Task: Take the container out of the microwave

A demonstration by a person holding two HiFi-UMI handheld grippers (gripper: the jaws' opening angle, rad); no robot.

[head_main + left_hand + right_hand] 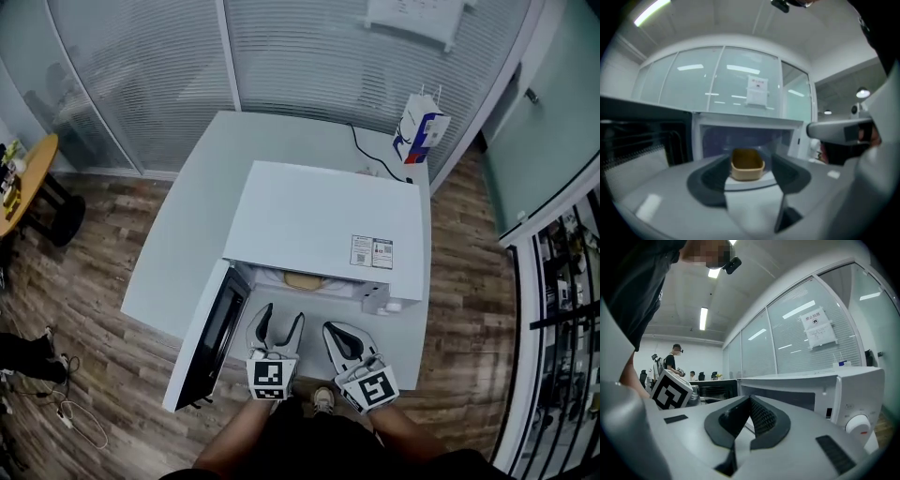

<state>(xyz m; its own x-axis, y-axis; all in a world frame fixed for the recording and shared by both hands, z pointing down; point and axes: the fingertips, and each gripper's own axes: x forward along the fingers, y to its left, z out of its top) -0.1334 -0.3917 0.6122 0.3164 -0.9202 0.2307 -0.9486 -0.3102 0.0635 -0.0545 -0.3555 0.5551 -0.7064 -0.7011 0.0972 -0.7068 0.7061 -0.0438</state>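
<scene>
A white microwave stands on a white table with its door swung open to the left. Inside lies a tan oblong container, empty as far as the left gripper view shows. My left gripper hovers in front of the opening, open, with nothing between its fingers; the container sits farther in, framed by the jaws. My right gripper is beside it on the right, shut and empty, its tips meeting in front of the microwave's front.
The white table has bare surface left of the microwave. A blue-and-white carton and a black cable lie behind it. A round wooden table stands far left. Glass partitions close the back. A person stands far off.
</scene>
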